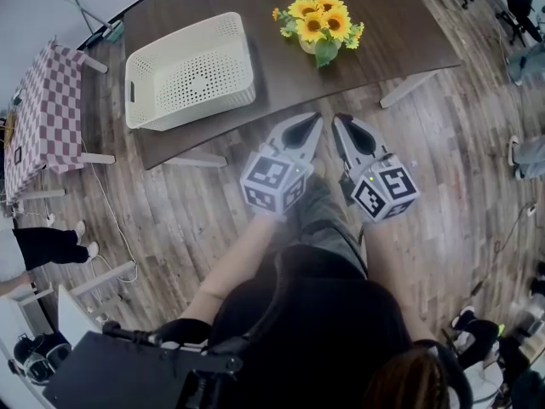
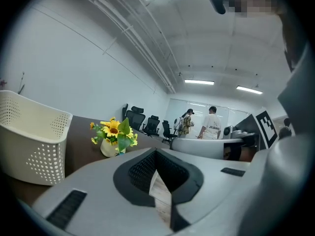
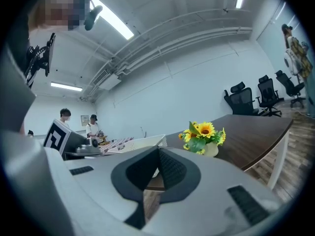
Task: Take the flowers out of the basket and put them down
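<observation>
Two handheld tools sit side by side over the wooden floor (image 1: 196,220), just short of the desk's (image 1: 400,32) near edge and tilted toward each other so their tips almost meet. The left tool (image 1: 313,119) has its jaws pressed together with nothing between them. The right tool (image 1: 341,121) is the same, closed and empty. Each gripper view shows only a thin seam where the dark pads meet.

The flowers (image 1: 319,25), a small bunch of yellow sunflowers in a pale pot (image 2: 107,149), stand upright on the desk. They are well back from the near edge and toward its right half. The basket (image 1: 194,77), white and perforated, rests at the desk's left end near the near-left corner. It looks empty and is well apart from the flowers.

Since the flowers already stand on bare wood outside the basket, the task's main step appears to be done. The tools are probably closed and held off the desk because there is nothing left to carry. Both point roughly level toward the flowers (neither touches anything). A person's legs fill the lower part of the head view, and other people stand far off in the room.
</observation>
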Tool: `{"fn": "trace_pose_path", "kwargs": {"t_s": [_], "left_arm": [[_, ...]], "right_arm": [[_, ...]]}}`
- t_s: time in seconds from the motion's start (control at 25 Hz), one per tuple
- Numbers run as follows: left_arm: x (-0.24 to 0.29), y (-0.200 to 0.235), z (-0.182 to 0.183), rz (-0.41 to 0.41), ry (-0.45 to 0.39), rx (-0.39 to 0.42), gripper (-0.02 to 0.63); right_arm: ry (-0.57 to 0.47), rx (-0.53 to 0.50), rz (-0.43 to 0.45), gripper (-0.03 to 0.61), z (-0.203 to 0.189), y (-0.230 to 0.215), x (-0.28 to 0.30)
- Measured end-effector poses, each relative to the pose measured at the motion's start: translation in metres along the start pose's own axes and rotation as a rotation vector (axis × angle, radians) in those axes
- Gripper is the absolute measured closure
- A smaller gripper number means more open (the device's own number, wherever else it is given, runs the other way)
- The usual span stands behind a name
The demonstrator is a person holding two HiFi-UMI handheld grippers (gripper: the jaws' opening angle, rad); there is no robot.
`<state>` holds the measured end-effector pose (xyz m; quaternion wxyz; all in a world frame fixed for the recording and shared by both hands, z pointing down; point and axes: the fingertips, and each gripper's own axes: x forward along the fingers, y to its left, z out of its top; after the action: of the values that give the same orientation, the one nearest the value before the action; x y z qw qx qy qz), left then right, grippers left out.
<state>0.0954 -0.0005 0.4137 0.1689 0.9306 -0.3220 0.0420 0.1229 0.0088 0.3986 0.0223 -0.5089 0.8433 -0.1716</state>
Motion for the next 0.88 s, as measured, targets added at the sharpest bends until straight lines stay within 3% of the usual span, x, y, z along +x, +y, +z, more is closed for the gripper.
{"fn": "trace_pose_path", "kwargs": {"t_s": [0.6,0.88], "left_arm": [[-0.018,-0.013,-0.006,0.01,-0.043,0.026,0.612],[-0.016,-0.01,0.004,0.013,-0.051,0.03,0.612]], "right_arm": [[-0.011,-0.032,0.019,0.578,-0.014,0.018,-0.018],[-0.026,-0.054,0.033,0.578,0.001,0.019,-0.007]]}}
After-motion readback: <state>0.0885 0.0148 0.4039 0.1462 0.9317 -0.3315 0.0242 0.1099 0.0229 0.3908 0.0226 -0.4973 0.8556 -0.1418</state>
